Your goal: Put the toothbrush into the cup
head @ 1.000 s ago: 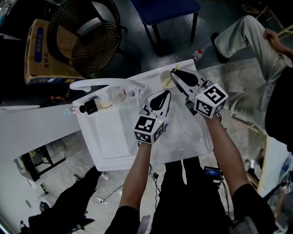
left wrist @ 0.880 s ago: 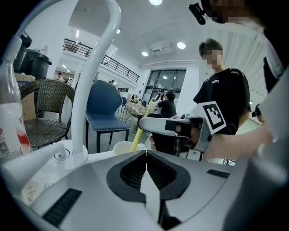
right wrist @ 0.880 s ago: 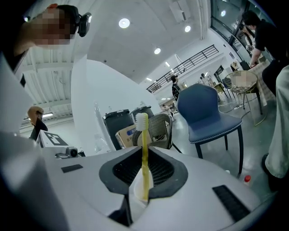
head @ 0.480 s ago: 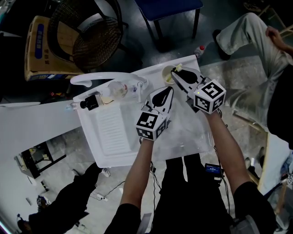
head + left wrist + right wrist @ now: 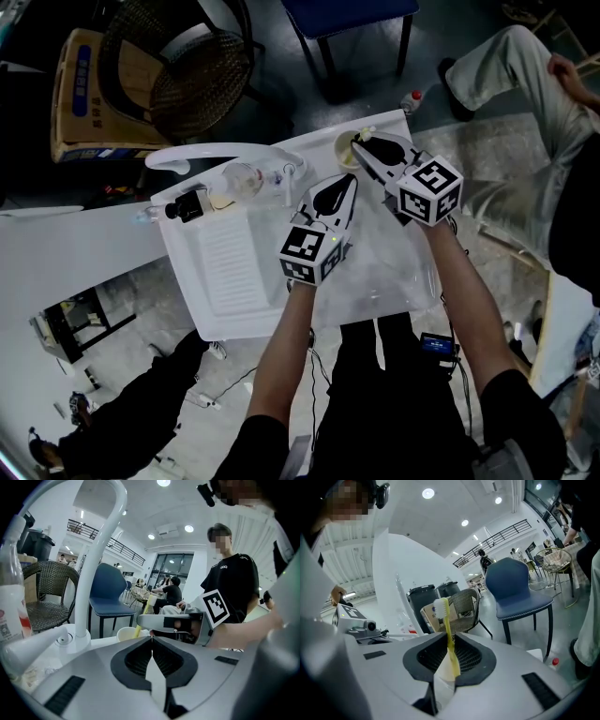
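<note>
Right gripper sinking lower over cup than second ago. I'm pinching yellow toothbrush mid-handle, bristles up, tail dipping at cup mouth. Left gripper idling alongside, jaws pressed together, empty. Judging brush as light, stiff, slick plastic, so mid-handle hold suiting. Cup looking light, tipping easily.

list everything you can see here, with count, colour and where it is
toothbrush: 1, yellow with white bristles, upright between the right gripper's jaws
cup: 1, cream, far right corner of the sink unit
sink unit: 1, white, centre
faucet: 1, white, far edge of the sink unit
bottle: 1, clear, beside the faucet
blue chair: 1, on the floor beyond the sink unit
wicker chair: 1, dark, far left
cardboard box: 1, brown, beside the wicker chair
left gripper: 1, shut, empty
right gripper: 1, shut on the toothbrush, by the cup
</note>
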